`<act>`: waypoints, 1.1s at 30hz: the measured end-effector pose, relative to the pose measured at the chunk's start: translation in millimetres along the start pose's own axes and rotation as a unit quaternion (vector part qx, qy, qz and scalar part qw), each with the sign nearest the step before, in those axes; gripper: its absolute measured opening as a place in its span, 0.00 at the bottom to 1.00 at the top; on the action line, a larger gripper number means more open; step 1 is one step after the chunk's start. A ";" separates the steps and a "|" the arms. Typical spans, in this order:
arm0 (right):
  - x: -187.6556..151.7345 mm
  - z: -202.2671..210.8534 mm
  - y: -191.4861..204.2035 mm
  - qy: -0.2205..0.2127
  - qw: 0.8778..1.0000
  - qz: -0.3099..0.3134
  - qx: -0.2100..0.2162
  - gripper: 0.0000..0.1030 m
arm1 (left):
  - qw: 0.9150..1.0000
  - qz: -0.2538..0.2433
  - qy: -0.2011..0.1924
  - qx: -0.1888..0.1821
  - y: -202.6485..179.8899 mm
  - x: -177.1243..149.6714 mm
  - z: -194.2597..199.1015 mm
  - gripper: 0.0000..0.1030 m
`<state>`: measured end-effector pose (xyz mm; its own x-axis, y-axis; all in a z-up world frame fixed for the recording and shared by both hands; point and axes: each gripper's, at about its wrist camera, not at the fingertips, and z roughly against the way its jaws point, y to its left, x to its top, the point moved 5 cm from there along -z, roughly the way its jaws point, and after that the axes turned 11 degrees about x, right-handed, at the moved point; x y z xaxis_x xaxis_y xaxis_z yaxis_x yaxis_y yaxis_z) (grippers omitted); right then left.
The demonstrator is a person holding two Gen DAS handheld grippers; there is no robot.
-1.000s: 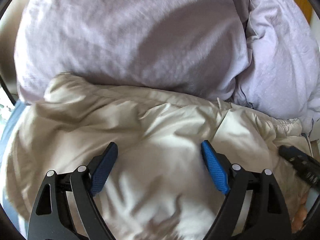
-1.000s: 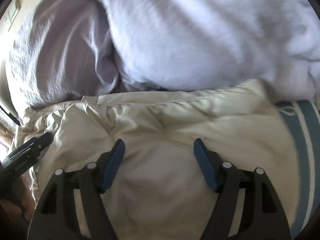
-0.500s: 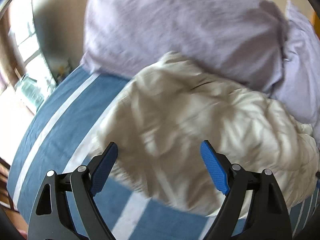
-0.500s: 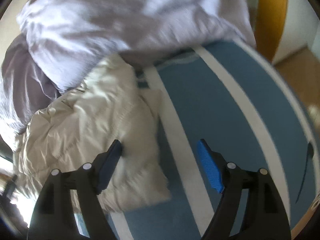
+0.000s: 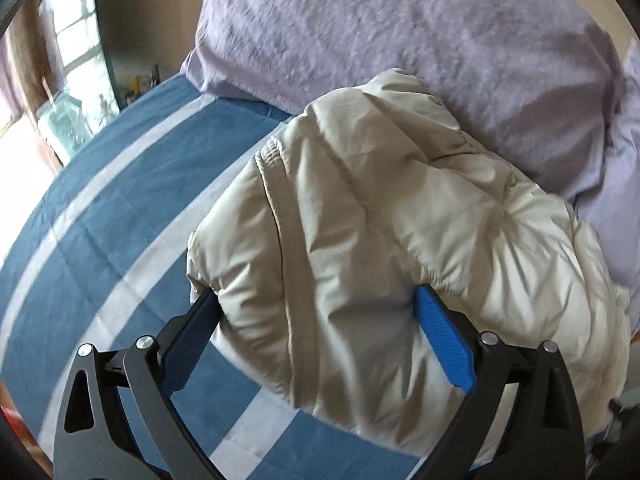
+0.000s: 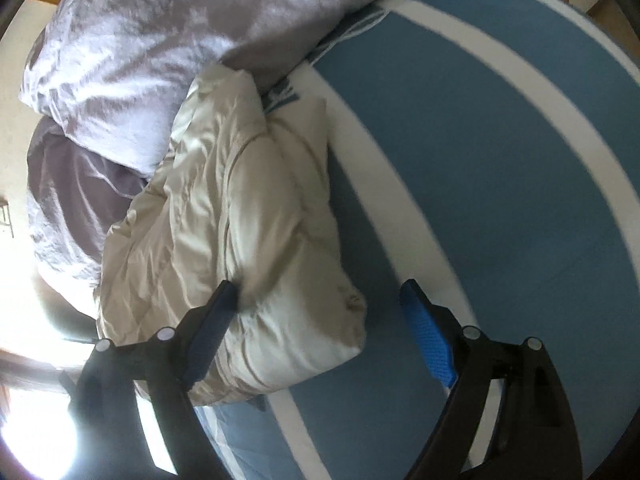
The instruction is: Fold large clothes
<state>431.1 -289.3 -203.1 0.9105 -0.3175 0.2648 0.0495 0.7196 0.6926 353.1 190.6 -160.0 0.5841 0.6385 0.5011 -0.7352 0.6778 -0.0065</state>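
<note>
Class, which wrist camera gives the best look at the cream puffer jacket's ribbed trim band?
The left wrist view: the ribbed trim band runs unobstructed down the cream puffer jacket. The right wrist view shows the jacket edge-on as a folded bundle, its band indistinct.

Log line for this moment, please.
left gripper: open | right gripper: open | jacket: bundled on striped bed, against pillows

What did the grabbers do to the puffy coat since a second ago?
Both pulled back and swung apart: the left gripper toward the left edge of the cream jacket, the right gripper toward its right edge. Neither grabbed anything. The jacket stays folded on the striped bedspread against the pillows.
</note>
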 end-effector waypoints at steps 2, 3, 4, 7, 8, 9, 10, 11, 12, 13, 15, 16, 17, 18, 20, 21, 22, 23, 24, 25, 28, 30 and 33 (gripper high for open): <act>-2.5 -1.4 2.0 -0.005 1.000 0.000 0.007 0.69 | 1.000 0.022 0.010 -0.006 5.1 1.5 -4.0 0.95; -3.6 -2.0 3.3 -0.005 1.000 -0.003 0.013 0.61 | 0.999 0.035 0.015 -0.011 7.8 1.8 -5.6 0.95; -4.4 -2.6 4.8 -0.006 1.000 -0.007 0.022 0.58 | 0.999 0.045 0.019 -0.014 10.2 2.2 -7.4 0.95; -6.2 -3.1 7.3 -0.012 1.000 -0.009 0.018 0.55 | 0.997 0.061 0.031 -0.022 16.3 0.9 -10.3 0.95; -5.0 -6.1 9.5 -0.013 1.000 -0.011 0.018 0.55 | 0.997 0.065 0.034 -0.025 18.8 0.7 -11.3 0.95; -6.0 -5.8 9.6 -0.015 1.000 -0.014 0.019 0.56 | 0.996 0.070 0.038 -0.029 21.6 -0.9 -11.9 0.95; -6.8 -5.8 9.4 -0.014 1.000 -0.018 0.021 0.58 | 0.995 0.081 0.046 -0.038 26.6 -2.6 -14.7 0.95; -6.6 -6.3 9.3 -0.013 0.999 -0.021 0.022 0.58 | 0.993 0.092 0.055 -0.046 29.8 -5.0 -16.6 0.95; -6.9 -7.2 9.0 -0.014 0.999 -0.025 0.021 0.59 | 0.989 0.111 0.071 -0.061 34.6 -7.2 -22.1 0.95; -6.2 -8.3 8.8 -0.013 0.999 -0.028 0.020 0.60 | 0.986 0.125 0.084 -0.071 37.3 -8.9 -26.2 0.96; -6.1 -10.5 9.0 -0.014 0.999 -0.035 0.021 0.60 | 0.981 0.148 0.096 -0.085 41.4 -10.0 -30.6 0.95; -5.8 -10.7 9.1 -0.015 0.999 -0.034 0.020 0.58 | 0.981 0.147 0.093 -0.085 41.3 -8.7 -30.0 0.93; -5.4 -11.0 10.1 -0.017 0.999 -0.032 0.019 0.57 | 0.982 0.142 0.089 -0.089 40.0 -7.3 -29.3 0.87; -5.8 -9.6 9.4 -0.018 0.999 -0.030 0.019 0.55 | 0.983 0.136 0.083 -0.093 38.4 -5.4 -27.3 0.81; -6.2 -8.6 11.9 -0.022 0.999 -0.022 0.014 0.50 | 0.984 0.133 0.077 -0.095 37.6 -2.4 -23.5 0.72; -6.6 -7.6 12.3 -0.023 0.999 -0.019 0.013 0.45 | 0.984 0.134 0.072 -0.098 38.8 -1.0 -21.2 0.64; -6.4 -6.8 14.1 -0.025 1.000 -0.015 0.011 0.40 | 0.983 0.136 0.068 -0.101 40.6 0.1 -19.1 0.60; -6.8 -6.0 17.3 -0.027 1.000 -0.008 0.007 0.37 | 0.982 0.139 0.065 -0.107 42.7 0.8 -16.7 0.51; -7.0 -4.6 19.7 -0.029 1.000 0.000 0.002 0.33 | 0.982 0.140 0.062 -0.113 42.6 -0.7 -13.1 0.42; -7.3 -3.9 22.2 -0.031 0.999 0.006 -0.001 0.29 | 0.981 0.138 0.059 -0.120 43.8 -0.2 -9.3 0.38; -11.3 2.0 31.6 -0.042 0.999 0.031 -0.013 0.23 | 0.983 0.120 0.043 -0.129 45.4 -0.2 6.7 0.25; -15.8 5.5 37.9 -0.047 0.998 0.039 -0.015 0.22 | 0.983 0.113 0.037 -0.136 52.7 -2.0 15.2 0.22; -28.7 16.1 40.5 -0.047 0.998 0.046 -0.010 0.21 | 0.983 0.109 0.032 -0.146 65.2 -6.8 26.6 0.22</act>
<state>400.3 -261.0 -171.8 0.8695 -0.3051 0.3885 -0.0234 0.7601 0.6494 292.0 220.7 -140.9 0.4515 0.7953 0.4045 -0.7208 0.5923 -0.3600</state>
